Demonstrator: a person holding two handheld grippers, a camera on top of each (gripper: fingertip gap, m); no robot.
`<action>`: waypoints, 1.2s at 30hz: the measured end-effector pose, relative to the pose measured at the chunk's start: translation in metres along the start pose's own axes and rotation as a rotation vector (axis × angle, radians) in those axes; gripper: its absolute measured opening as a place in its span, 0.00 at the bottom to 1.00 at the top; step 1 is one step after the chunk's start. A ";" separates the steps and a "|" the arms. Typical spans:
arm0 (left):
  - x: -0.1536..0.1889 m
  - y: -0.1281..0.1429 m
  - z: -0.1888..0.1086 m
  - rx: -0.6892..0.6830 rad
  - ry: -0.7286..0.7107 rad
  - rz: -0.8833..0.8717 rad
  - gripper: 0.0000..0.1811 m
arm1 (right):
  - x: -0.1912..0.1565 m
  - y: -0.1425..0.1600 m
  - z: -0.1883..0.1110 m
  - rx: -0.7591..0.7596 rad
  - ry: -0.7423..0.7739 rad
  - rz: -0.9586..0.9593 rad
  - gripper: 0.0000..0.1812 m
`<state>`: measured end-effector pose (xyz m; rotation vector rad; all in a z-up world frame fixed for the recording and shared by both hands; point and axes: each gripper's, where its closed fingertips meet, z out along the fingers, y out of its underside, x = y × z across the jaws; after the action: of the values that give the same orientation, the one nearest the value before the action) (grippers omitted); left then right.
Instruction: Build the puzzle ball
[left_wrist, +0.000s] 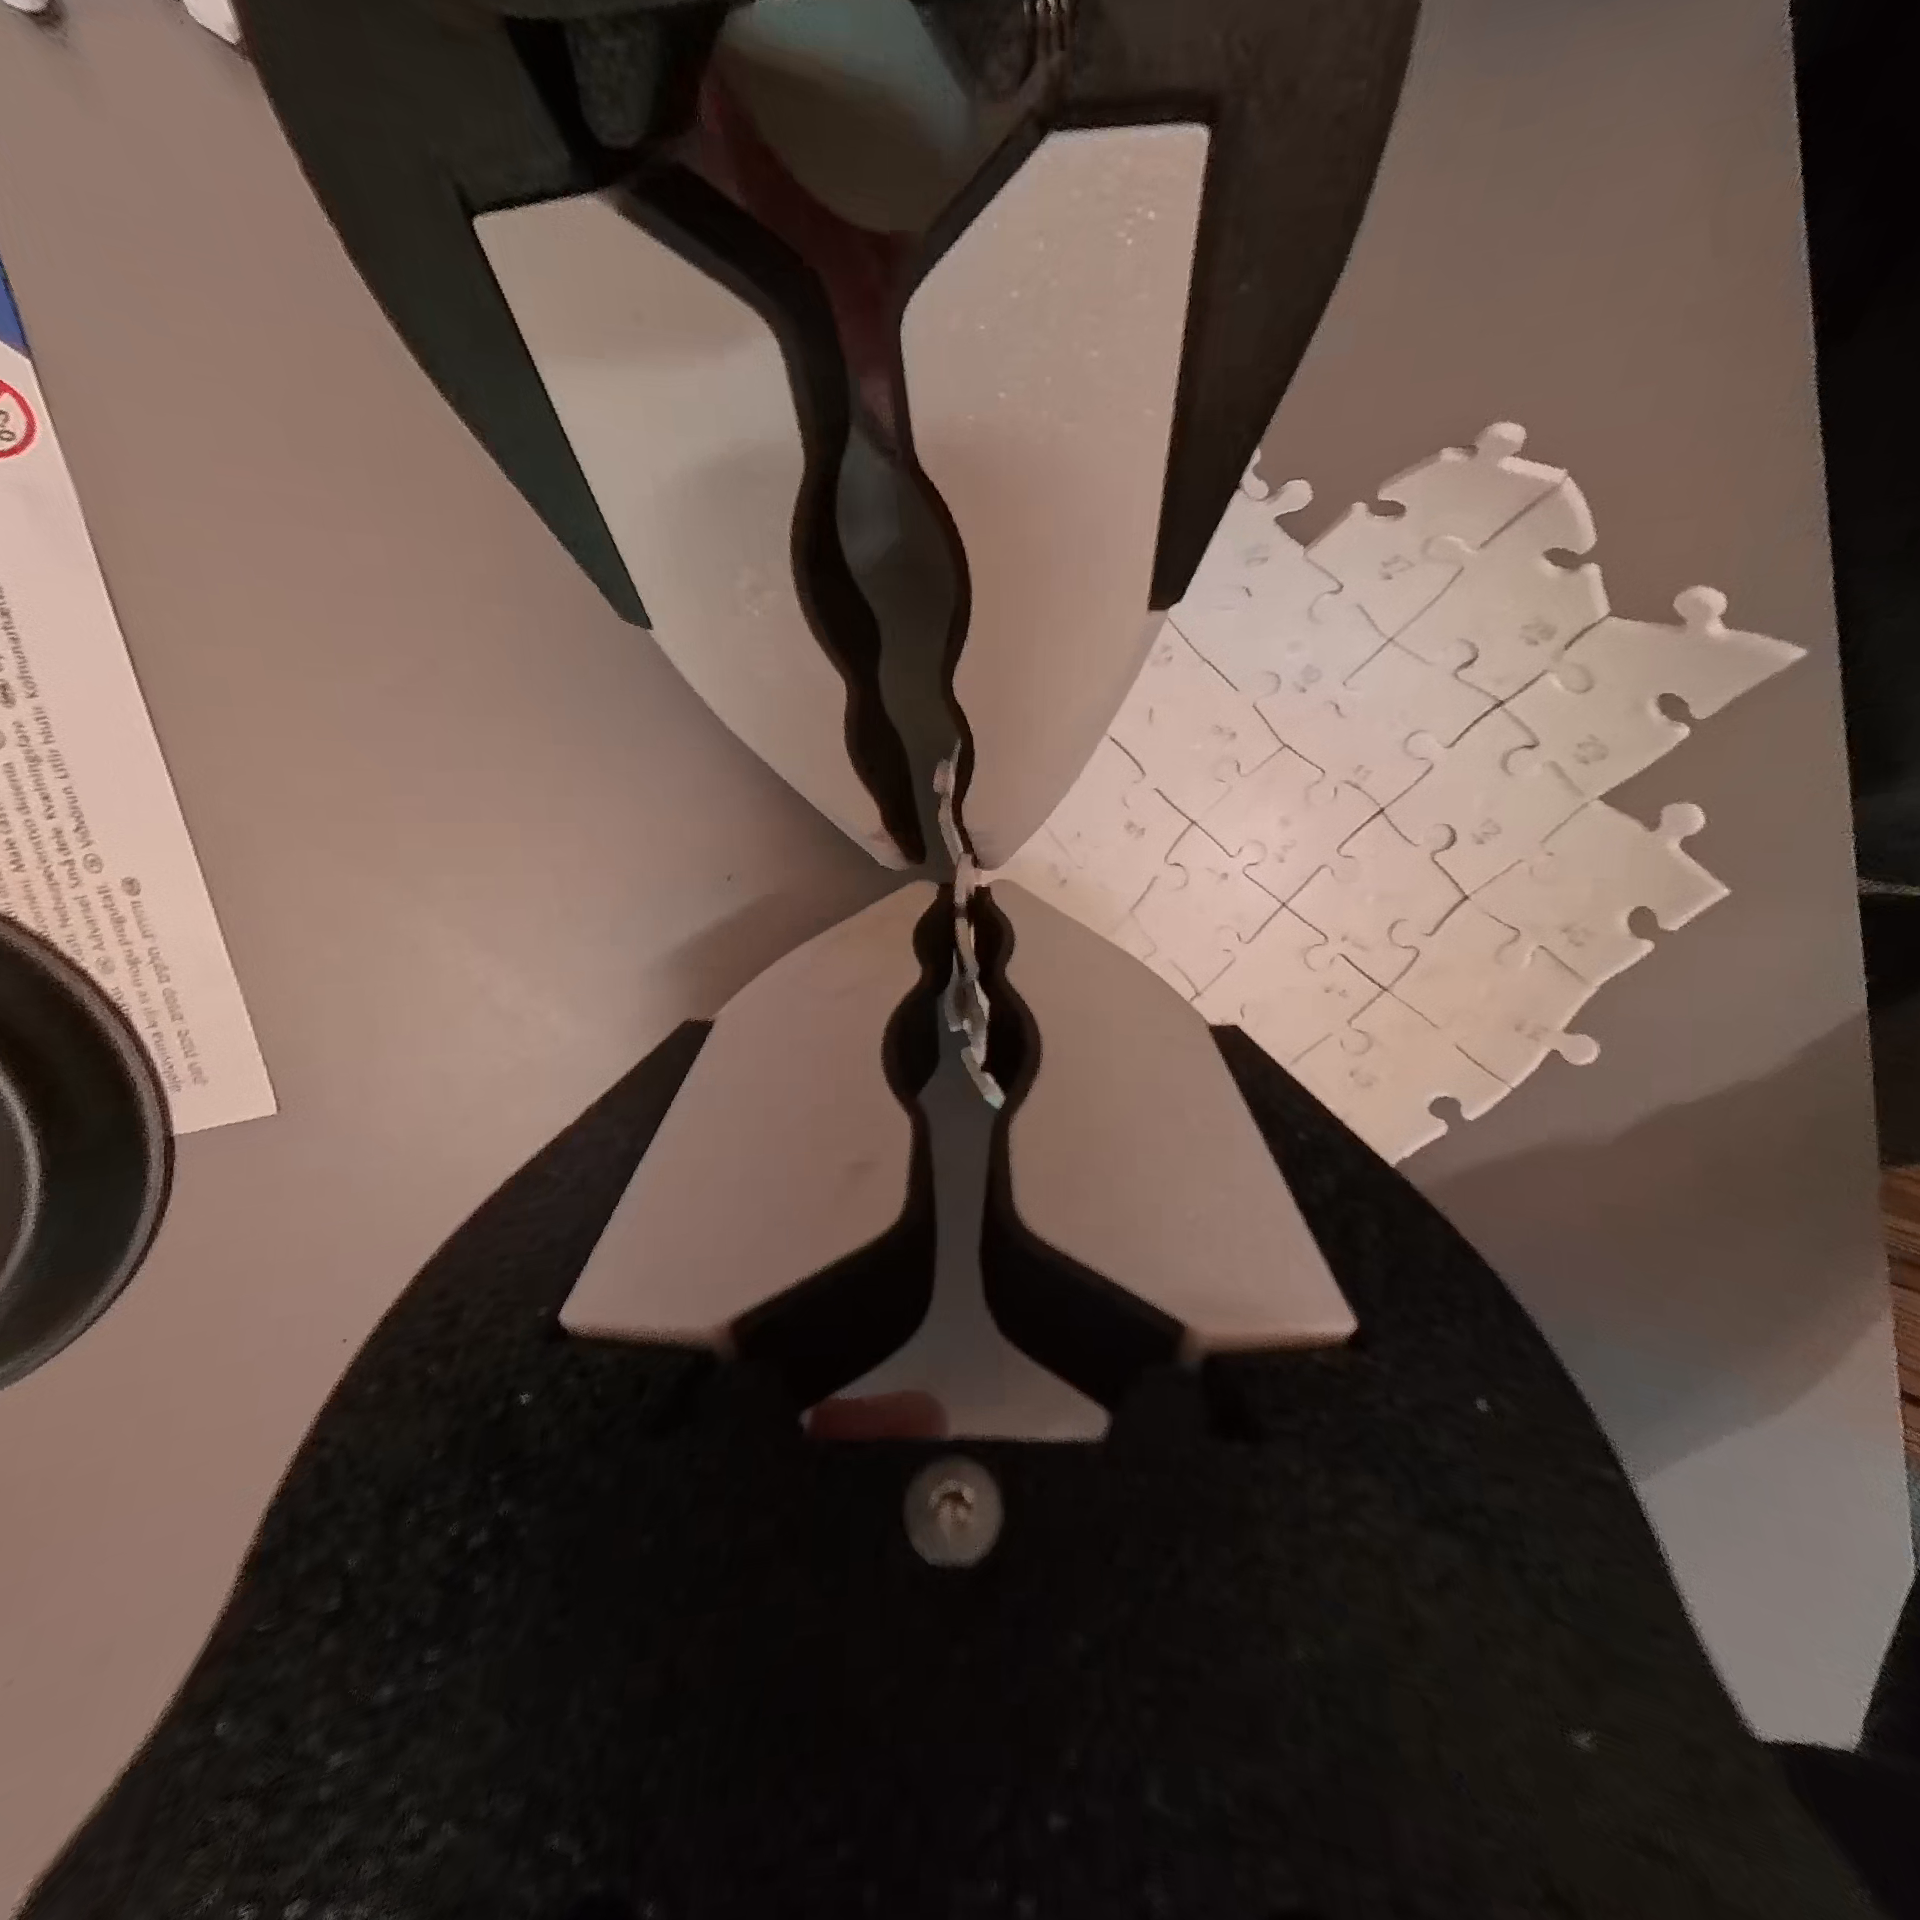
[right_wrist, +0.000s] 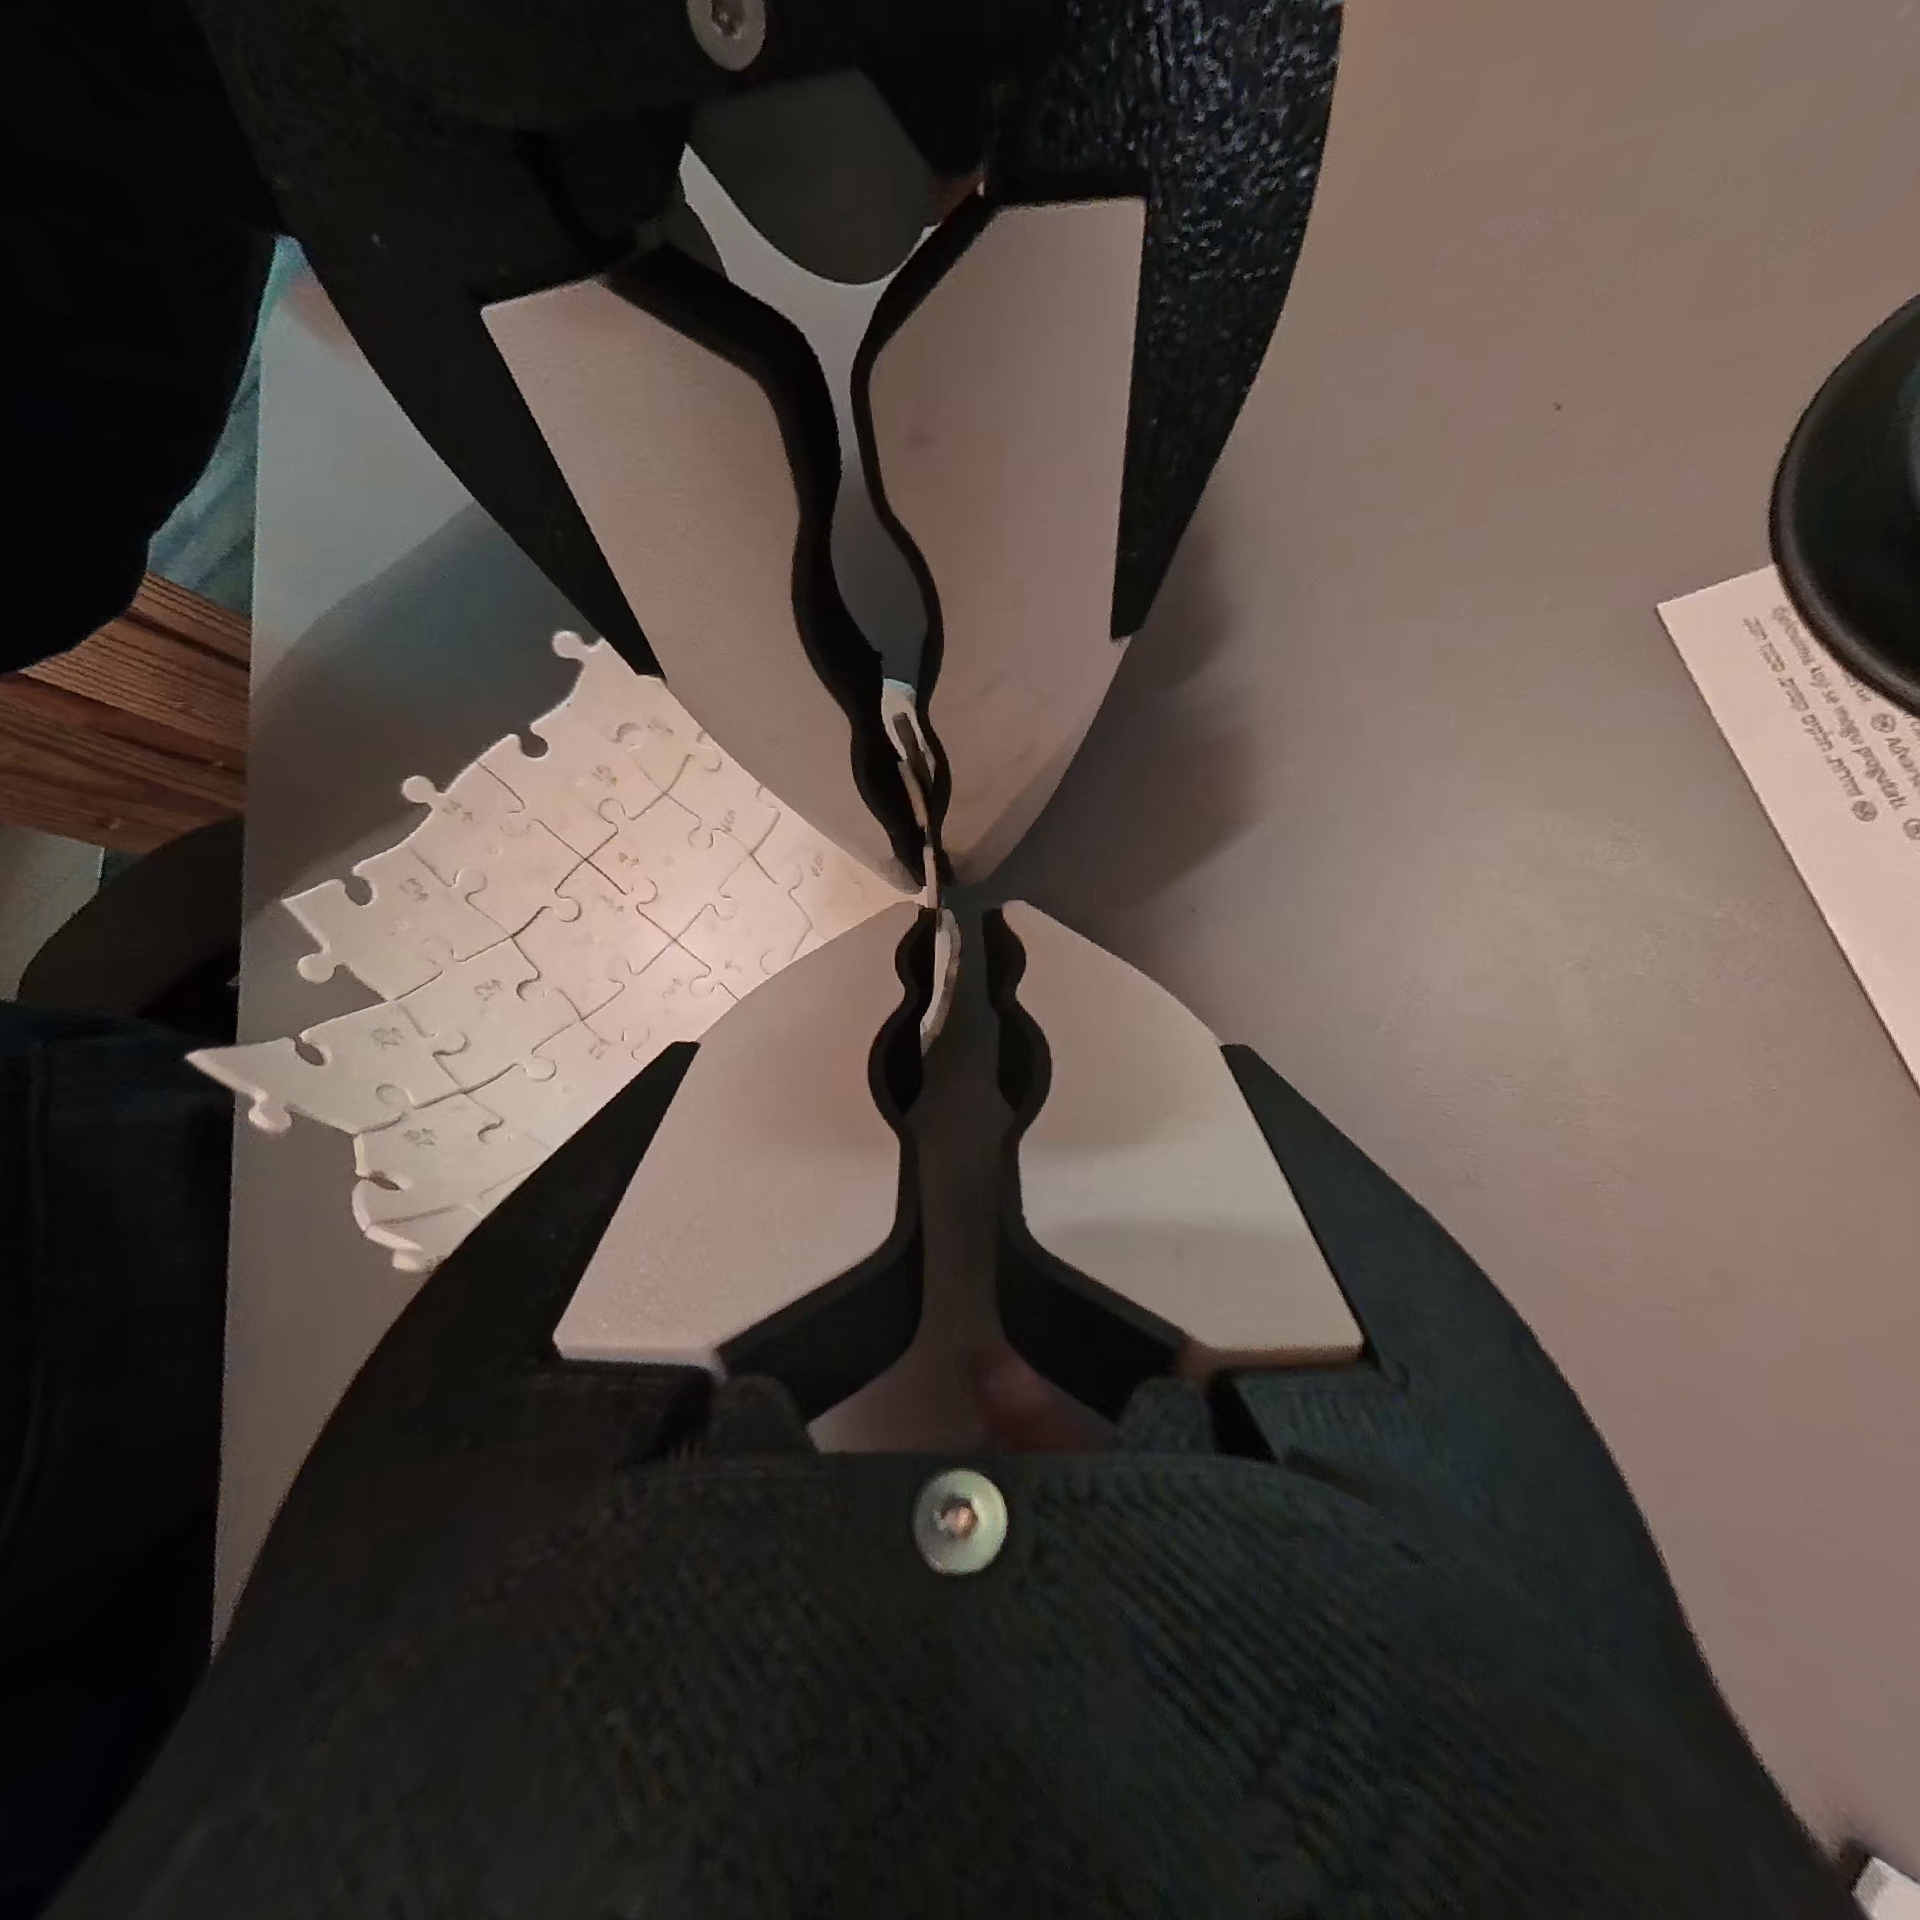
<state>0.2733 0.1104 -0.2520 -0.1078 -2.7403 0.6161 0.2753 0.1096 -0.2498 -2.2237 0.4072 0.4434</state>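
Here: left claw and right claw, tip to tip, both clamped on assembled puzzle sheet's edge above grey desk.

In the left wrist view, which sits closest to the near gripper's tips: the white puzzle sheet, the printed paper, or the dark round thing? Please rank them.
Measured from the left gripper:
1. Puzzle sheet: to the right, its edge pinched at the tips.
2. Printed paper: flat on the table, to the left.
3. Dark round object: at the far left edge, partly on the paper.
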 end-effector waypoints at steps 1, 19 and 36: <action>0.000 0.000 0.000 0.000 -0.005 0.003 0.01 | -0.001 -0.001 0.000 0.001 -0.002 -0.007 0.04; 0.000 -0.007 -0.009 0.057 -0.057 -0.023 0.01 | -0.006 -0.011 -0.009 0.035 0.028 -0.116 0.01; 0.004 -0.025 -0.035 0.260 -0.105 -0.078 0.01 | -0.012 -0.024 -0.021 0.096 0.074 -0.184 0.02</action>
<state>0.2813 0.1025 -0.2108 0.0955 -2.7188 0.9735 0.2787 0.1098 -0.2165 -2.1646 0.2539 0.2396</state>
